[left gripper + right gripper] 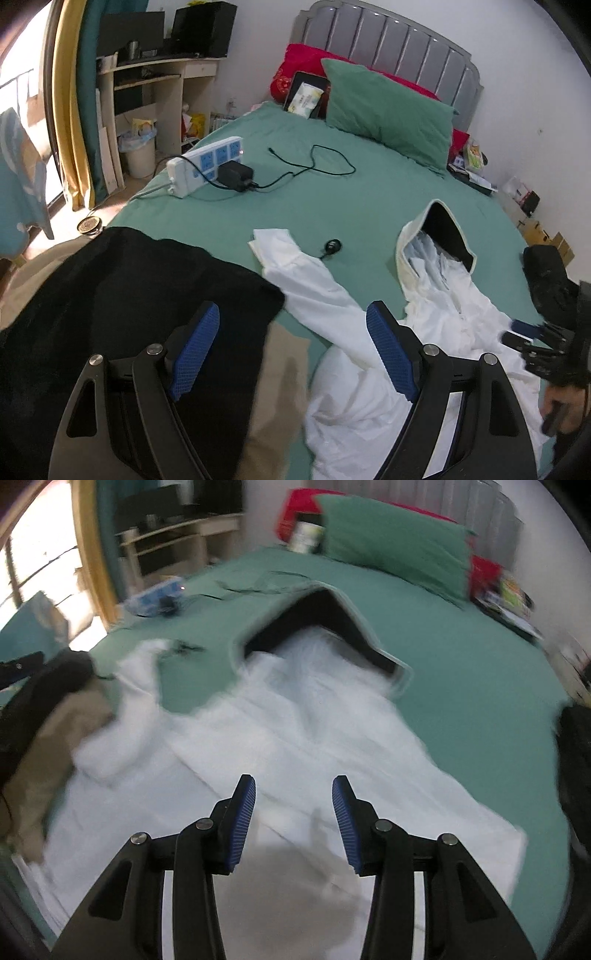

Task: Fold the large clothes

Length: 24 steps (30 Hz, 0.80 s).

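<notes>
Far from done, by the look of it: nothing yet in a neat folded stack. Left of the left gripper (291,347), a black garment (122,295) heaped on the bed (369,192), a tan piece (280,373) showing beneath its edge. Left gripper spread wide, nothing between the blue pads. Just ahead and right of it, the white hooded garment (369,369), rumpled, one sleeve (295,273) thrown out toward the upper left, hood (439,240) lying beyond, dark lining gaping. Right gripper (293,823) hovering over the same white garment (295,731), jaws partly apart, empty; body spread fairly flat below, hood (325,624) straight ahead. Still left, as a guess: sleeves in, body doubled, then the dark pile. Containers: only a pale bin (139,155) on the floor far beyond, lined with a bag, contents not discernible.
</notes>
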Each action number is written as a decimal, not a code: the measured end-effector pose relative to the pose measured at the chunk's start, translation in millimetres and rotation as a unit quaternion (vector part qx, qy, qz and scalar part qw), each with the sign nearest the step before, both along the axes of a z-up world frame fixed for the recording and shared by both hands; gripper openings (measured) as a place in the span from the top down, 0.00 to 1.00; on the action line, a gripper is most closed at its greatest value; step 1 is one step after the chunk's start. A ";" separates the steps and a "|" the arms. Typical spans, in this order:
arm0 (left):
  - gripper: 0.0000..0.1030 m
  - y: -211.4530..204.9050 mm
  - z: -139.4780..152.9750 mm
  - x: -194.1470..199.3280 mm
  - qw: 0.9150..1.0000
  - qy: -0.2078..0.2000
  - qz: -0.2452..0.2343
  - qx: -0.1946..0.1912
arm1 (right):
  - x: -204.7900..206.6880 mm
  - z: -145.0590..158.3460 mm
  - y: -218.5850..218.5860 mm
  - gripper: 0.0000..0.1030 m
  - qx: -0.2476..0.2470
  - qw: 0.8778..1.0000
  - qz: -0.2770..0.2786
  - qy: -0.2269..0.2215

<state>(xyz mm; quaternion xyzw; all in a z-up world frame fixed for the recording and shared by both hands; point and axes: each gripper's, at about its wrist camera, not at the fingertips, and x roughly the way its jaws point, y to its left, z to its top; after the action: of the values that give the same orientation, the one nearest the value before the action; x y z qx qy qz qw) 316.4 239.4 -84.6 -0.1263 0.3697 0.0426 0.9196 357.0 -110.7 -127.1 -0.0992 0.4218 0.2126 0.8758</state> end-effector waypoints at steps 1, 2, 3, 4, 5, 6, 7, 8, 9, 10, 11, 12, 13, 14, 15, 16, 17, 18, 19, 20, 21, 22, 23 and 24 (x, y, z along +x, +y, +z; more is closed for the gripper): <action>0.18 4.4 0.4 -0.5 1.000 -0.002 0.001 -0.002 | 3.4 0.6 19.5 0.58 0.008 1.000 0.011 -0.004; 0.18 10.3 0.6 -1.4 1.000 -0.004 0.005 -0.004 | 7.1 1.2 38.4 0.58 0.017 1.000 0.022 -0.007; 0.18 17.8 -0.5 -1.6 1.000 -0.001 0.012 -0.006 | 10.2 -0.7 64.7 0.58 0.027 0.999 0.037 -0.006; 0.18 23.2 -1.7 -2.1 1.000 0.001 0.017 -0.009 | 16.0 -4.1 85.9 0.58 0.034 0.998 0.049 -0.003; 0.18 30.9 -3.2 -2.6 1.000 0.003 0.023 -0.016 | 20.1 -7.4 102.2 0.58 0.039 0.998 0.058 -0.001; 0.18 39.3 -5.0 -3.5 0.999 0.002 0.031 -0.022 | 25.4 -12.4 122.8 0.58 0.043 0.997 0.069 0.003; 0.18 45.7 -6.7 -3.9 0.999 0.003 0.038 -0.026 | 30.7 -17.8 142.0 0.58 0.045 0.996 0.080 0.007; 0.18 52.4 -8.9 -3.8 0.999 0.006 0.045 -0.031 | 33.2 -22.1 155.1 0.58 0.046 0.995 0.089 0.009; 0.18 58.9 -10.4 -3.8 0.998 0.006 0.050 -0.037 | 35.6 -29.4 172.6 0.58 0.047 0.994 0.100 0.013; 0.18 63.4 -10.7 -4.3 0.998 0.005 0.053 -0.042 | 36.7 -34.7 184.4 0.58 0.045 0.993 0.107 0.016; 0.18 68.7 -10.8 -4.4 0.997 0.004 0.058 -0.047 | 38.4 -43.3 198.9 0.58 0.039 0.992 0.114 0.020; 0.18 72.1 -10.6 -4.4 0.997 0.004 0.061 -0.049 | 37.7 -48.6 208.0 0.58 0.034 0.992 0.118 0.024; 0.18 75.9 -10.0 -4.9 0.997 0.002 0.063 -0.054 | 37.2 -54.5 216.9 0.58 0.029 0.992 0.122 0.031; 0.18 78.6 -9.5 -4.7 0.996 0.000 0.064 -0.057 | 39.5 -64.4 225.6 0.58 0.021 0.991 0.126 0.044; 0.18 81.6 -8.5 -5.4 0.996 -0.002 0.065 -0.062 | 40.4 -69.3 230.3 0.59 0.016 0.990 0.129 0.051; 0.18 82.9 -8.0 -6.5 0.996 -0.003 0.066 -0.065 | 40.4 -76.2 234.1 0.77 0.006 0.989 0.137 0.059; 0.18 83.7 -6.8 -7.1 0.995 -0.006 0.066 -0.068 | 39.9 -80.3 236.9 0.99 -0.003 0.988 0.144 0.060; 0.18 83.5 -5.9 -7.6 0.995 -0.008 0.067 -0.069 | 38.1 -81.9 237.4 0.99 -0.015 0.987 0.152 0.054; 0.18 82.7 -5.5 -8.0 0.995 -0.009 0.067 -0.068 | 36.4 -78.2 234.8 0.99 -0.017 0.987 0.155 0.043; 0.18 81.6 -5.3 -8.0 0.996 -0.008 0.066 -0.067 | 34.5 -73.2 230.2 0.99 -0.016 0.986 0.160 0.035; 0.18 78.2 -5.6 -7.4 0.996 -0.007 0.064 -0.065 | 31.2 -60.6 219.4 0.99 -0.011 0.987 0.158 0.016; 0.18 77.0 -5.9 -6.7 0.996 -0.006 0.062 -0.064 | 29.9 -50.5 211.3 0.99 -0.009 0.988 0.153 0.002; 0.18 73.3 -6.0 -5.8 0.996 -0.005 0.059 -0.063 | 28.5 -39.0 201.5 0.99 -0.008 0.989 0.148 -0.012; 0.18 67.4 -6.2 -4.4 0.997 -0.004 0.053 -0.061 | 26.4 -24.9 188.7 0.99 -0.002 0.990 0.141 -0.029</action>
<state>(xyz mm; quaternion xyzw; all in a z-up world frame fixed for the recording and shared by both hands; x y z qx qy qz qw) 312.0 306.8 -90.8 -0.2020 0.3609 0.0676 0.9080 383.4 77.9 -152.1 -0.1658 0.3786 0.3296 0.8489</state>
